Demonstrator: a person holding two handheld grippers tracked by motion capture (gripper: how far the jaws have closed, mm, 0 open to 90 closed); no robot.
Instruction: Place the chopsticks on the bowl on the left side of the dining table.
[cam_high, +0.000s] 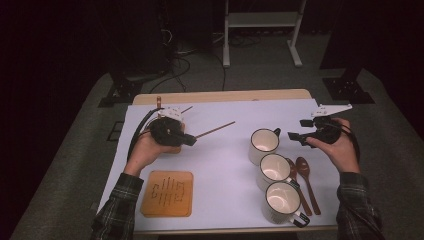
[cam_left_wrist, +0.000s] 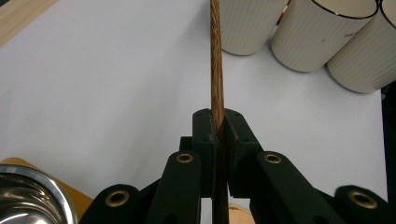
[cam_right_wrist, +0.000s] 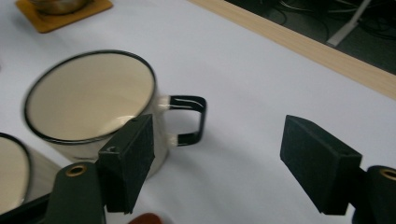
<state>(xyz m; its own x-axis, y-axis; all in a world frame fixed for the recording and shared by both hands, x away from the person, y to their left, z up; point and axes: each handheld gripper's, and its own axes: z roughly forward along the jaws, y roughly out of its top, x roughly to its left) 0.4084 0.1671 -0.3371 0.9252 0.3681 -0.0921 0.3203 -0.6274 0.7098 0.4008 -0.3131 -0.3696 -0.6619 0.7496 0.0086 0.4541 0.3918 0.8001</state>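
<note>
My left gripper (cam_high: 189, 140) is shut on a thin wooden stick (cam_high: 216, 129) that points right across the white sheet toward the mugs. In the left gripper view the stick (cam_left_wrist: 215, 60) runs straight up from between the jaws of the left gripper (cam_left_wrist: 218, 128). Three cream mugs with black rims stand in a row at the right: the far one (cam_high: 264, 143), the middle one (cam_high: 274, 169) and the near one (cam_high: 282, 200). My right gripper (cam_high: 298, 130) is open just right of the far mug (cam_right_wrist: 88, 102), level with its black handle (cam_right_wrist: 189, 121), nothing between its pads.
Two wooden spoons (cam_high: 303, 172) lie right of the mugs. A slotted wooden board (cam_high: 167, 192) lies near the front left. A metal bowl (cam_left_wrist: 28, 196) sits on a wooden coaster under my left hand. The table's wooden far edge (cam_right_wrist: 303, 46) borders the sheet.
</note>
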